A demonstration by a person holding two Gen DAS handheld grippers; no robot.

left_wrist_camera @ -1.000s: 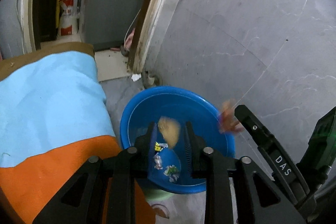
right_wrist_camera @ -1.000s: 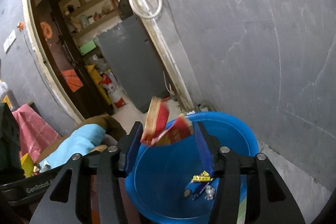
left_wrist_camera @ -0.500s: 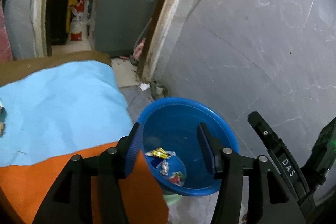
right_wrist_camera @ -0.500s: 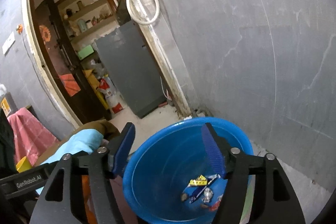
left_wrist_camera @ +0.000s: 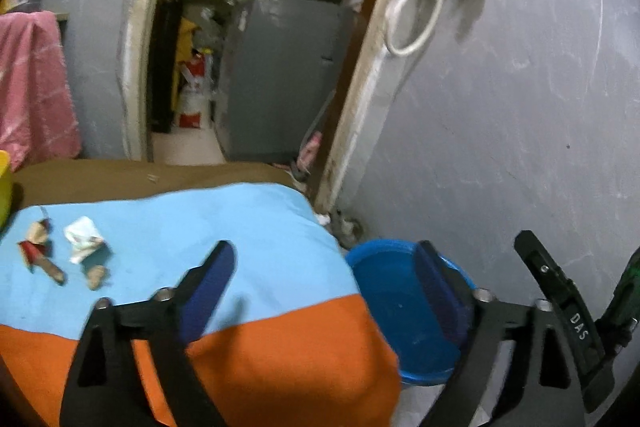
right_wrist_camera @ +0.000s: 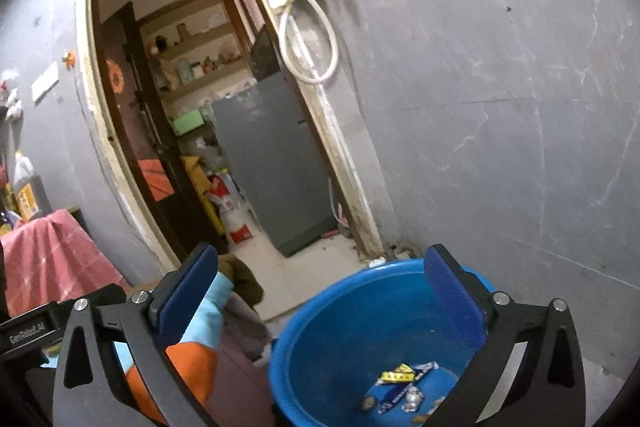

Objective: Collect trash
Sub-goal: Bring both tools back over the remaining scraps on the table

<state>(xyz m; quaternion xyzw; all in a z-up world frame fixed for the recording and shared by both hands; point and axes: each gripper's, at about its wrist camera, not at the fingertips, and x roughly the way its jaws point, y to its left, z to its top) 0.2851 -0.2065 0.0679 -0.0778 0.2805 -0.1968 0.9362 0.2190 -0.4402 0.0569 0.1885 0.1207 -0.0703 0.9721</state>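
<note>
Plainly, what remained of the trash lay at the far left of my left wrist view, on the light blue part of the cloth point(left_wrist_camera: 224, 223): a red and tan wrapper scrap point(left_wrist_camera: 35, 247), then a crumpled white paper point(left_wrist_camera: 83, 238), then a small tan bit point(left_wrist_camera: 96, 275) just beside it. I judged all three to be very light and soft, things that would crush instead of resisting and might slide on the fabric if nudged from the side. The white paper looked bulkiest, so I would have taken it across its crumpled middle; the wrapper scrap lay flat and thin, so I would have pinched it at a raised fold and risked catching cloth with it. The tan bit was too small for me to tell what it was.

My left gripper point(left_wrist_camera: 324, 277) hung above the cloth with its jaws spread wide and nothing between them, well apart from those scraps. Further right sat the blue basin point(left_wrist_camera: 394, 269), on the floor against the grey wall point(left_wrist_camera: 520, 107).

In the right wrist view, my right gripper point(right_wrist_camera: 320, 287) was likewise spread and empty above the basin's rim. Down in the basin lay the collected wrappers point(right_wrist_camera: 400, 387), a yellow strip and some blue and silvery pieces, loose and touching one another.
</note>
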